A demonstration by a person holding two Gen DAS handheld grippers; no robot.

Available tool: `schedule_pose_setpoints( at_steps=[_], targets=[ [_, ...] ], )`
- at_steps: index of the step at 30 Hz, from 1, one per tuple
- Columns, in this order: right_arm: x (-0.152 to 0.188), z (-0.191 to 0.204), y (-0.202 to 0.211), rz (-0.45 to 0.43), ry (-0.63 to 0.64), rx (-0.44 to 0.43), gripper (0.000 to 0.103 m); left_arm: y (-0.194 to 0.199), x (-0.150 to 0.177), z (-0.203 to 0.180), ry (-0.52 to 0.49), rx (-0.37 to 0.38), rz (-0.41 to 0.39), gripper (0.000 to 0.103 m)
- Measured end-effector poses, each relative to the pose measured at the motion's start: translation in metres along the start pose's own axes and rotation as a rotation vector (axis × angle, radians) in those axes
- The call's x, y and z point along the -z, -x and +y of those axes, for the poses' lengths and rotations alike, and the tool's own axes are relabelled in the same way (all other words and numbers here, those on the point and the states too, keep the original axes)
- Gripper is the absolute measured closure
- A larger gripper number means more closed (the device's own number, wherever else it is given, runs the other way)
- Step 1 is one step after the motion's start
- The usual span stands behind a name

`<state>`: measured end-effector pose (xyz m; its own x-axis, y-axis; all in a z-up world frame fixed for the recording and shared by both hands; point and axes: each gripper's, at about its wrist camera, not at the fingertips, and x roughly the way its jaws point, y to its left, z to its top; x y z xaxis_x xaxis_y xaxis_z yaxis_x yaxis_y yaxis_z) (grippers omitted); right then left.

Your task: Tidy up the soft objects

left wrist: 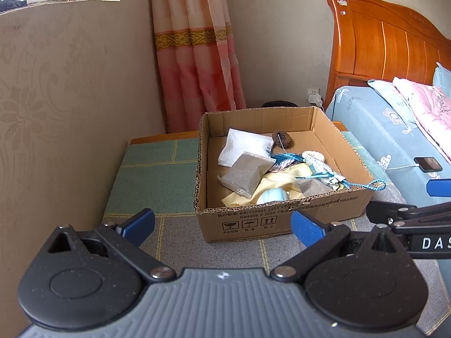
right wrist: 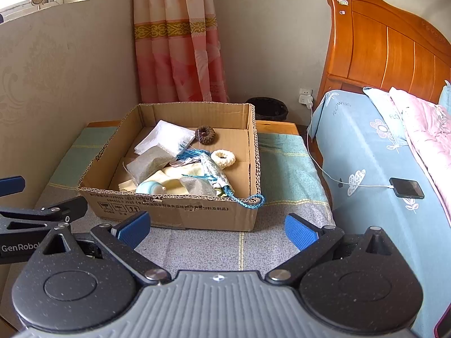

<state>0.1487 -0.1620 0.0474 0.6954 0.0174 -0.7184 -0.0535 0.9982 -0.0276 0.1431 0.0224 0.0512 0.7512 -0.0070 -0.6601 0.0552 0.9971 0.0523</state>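
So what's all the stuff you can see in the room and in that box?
cardboard box: one, brown, on the checked mat
white cloth: one, back of box
scrunchies: two, brown at the back, cream in the middle
grey pouch: one, left of centre
yellow cloth: one, front
blue cord: one, over the front edge
phone: one, black, charging on the bed
curtain: one, pink
left gripper: open, empty
right gripper: open, empty
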Motion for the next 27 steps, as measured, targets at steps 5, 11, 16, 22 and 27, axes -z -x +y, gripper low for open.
schedule_pose_setpoints(
  at_steps=[5,11,16,22,27],
  targets=[
    [-0.0001,0.0006,0.0010,0.000,0.000,0.001,0.000,0.0003,-0.0004,-0.0001,0.000,0.000,-0.001,0.001],
    [-0.0001,0.0006,0.0027,-0.003,0.001,0.000,0.000,0.0006,-0.0002,-0.0006,-0.001,-0.001,-0.001,0.001],
    [-0.0003,0.0005,0.0027,-0.003,0.003,0.000,0.000,0.0007,-0.0003,-0.0006,-0.001,0.000,-0.002,0.001],
    [-0.0002,0.0005,0.0040,-0.004,0.001,-0.001,0.000,0.0014,-0.0007,-0.0008,-0.001,-0.001,-0.003,0.001],
    [-0.0003,0.0000,0.0045,-0.005,0.003,-0.001,0.000,0.0016,-0.0011,-0.0009,0.001,-0.002,-0.004,0.001]
  ],
)
